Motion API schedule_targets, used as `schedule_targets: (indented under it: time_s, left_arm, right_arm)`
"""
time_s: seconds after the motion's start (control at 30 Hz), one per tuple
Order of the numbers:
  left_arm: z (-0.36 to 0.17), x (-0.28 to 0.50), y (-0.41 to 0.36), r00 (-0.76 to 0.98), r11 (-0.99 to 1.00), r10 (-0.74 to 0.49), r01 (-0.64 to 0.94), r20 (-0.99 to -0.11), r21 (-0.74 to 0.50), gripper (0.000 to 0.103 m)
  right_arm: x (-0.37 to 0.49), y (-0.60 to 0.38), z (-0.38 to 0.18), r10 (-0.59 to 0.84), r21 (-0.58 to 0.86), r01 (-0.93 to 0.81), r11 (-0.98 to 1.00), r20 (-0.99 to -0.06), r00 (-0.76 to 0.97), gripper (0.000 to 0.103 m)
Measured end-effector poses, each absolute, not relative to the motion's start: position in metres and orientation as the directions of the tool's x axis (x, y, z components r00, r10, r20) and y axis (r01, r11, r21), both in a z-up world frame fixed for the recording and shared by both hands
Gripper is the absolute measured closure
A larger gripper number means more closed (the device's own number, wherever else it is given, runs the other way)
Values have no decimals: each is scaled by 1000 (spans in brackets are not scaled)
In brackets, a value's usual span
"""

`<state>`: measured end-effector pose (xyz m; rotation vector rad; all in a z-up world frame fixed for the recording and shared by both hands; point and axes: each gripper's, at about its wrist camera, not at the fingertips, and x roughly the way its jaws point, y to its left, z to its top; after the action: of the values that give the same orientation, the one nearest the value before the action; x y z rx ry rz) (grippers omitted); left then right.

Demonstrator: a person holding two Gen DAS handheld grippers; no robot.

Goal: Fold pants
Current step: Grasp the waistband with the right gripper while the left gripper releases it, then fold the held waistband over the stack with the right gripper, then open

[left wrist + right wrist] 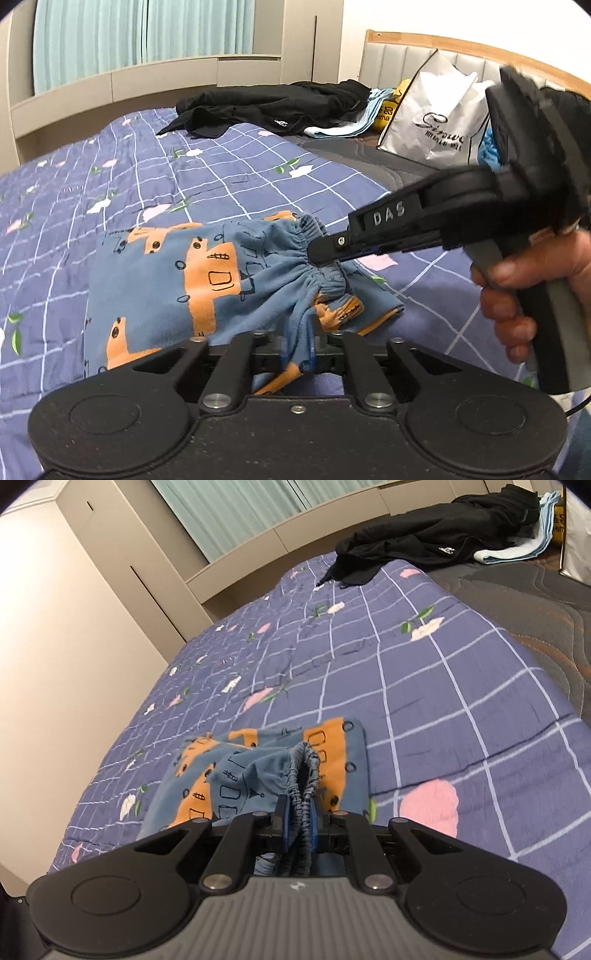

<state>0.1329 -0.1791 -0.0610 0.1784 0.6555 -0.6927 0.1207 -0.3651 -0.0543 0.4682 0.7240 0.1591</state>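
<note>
1. Your small soft cotton pants (155,280) are dusty blue, printed with orange blocks and thin black line doodles.
2. The quilted bedspread (424,701) beneath them is purple-blue, crossed by a white grid and dotted with pink and white flowers on green leaves.
3. The crumpled jacket (266,107) at the far end is plain black with a tiny white logo.
4. The glossy shopping bag (432,118) is white with black script lettering.
5. The pleated curtain (110,37) is pale mint green.
6. Both claws are matte black with blue pads (284,830).
</note>
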Motion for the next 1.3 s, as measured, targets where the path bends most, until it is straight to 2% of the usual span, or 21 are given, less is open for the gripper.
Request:
schedule_targets:
  time_s: [0.07, 0.1, 0.17, 0.23, 0.3, 0.37, 0.5, 0.53, 0.57, 0.7, 1.13, 1.3]
  left_arm:
    - [-57, 131, -173, 585, 772, -538, 631, -607, -78, 73]
    - [-55, 131, -169, 585, 777, -539, 623, -606, -90, 69]
    - [-51, 134, -162, 592, 794, -534, 596, -603, -118, 54]
    - [-47, 138, -154, 609, 818, -516, 558, -602, -137, 46]
    - [-44, 141, -148, 631, 844, -485, 520, -605, -134, 38]
    - [-42, 145, -142, 656, 871, -444, 475, -610, -123, 26]
    - [-38, 153, -131, 675, 902, -403, 407, -619, -143, 15]
    - [-38, 155, -129, 679, 909, -392, 392, -621, -145, 9]
    - [-38, 156, -127, 685, 916, -378, 373, -623, -146, 3]
    - [-38, 161, -119, 713, 941, -328, 306, -620, -146, 1]
    - [-58, 181, -97, 725, 986, -163, 140, -669, -89, 1]
    - [-74, 180, -89, 691, 987, -157, 132, -706, -90, 1]
  right_arm:
    - [120, -363, -55, 280, 448, 30, 894, -608, 743, 87]
    - [119, -362, -55, 272, 441, 34, 897, -611, 743, 80]
    - [117, -359, -54, 246, 420, 49, 906, -617, 748, 73]
    - [114, -358, -52, 232, 407, 49, 912, -613, 755, 66]
    - [112, -357, -50, 214, 394, 57, 917, -609, 764, 48]
    - [109, -355, -48, 194, 379, 64, 923, -603, 774, 40]
    - [107, -350, -45, 167, 349, 68, 934, -599, 783, 22]
    - [106, -349, -44, 160, 340, 68, 938, -597, 786, 20]
    - [105, -346, -43, 150, 327, 67, 943, -595, 789, 13]
    - [102, -335, -41, 115, 272, 61, 960, -588, 801, 0]
    - [94, -306, -45, -2, 132, 99, 986, -588, 809, 0]
    - [97, -296, -55, -44, 73, 118, 990, -641, 767, 0]
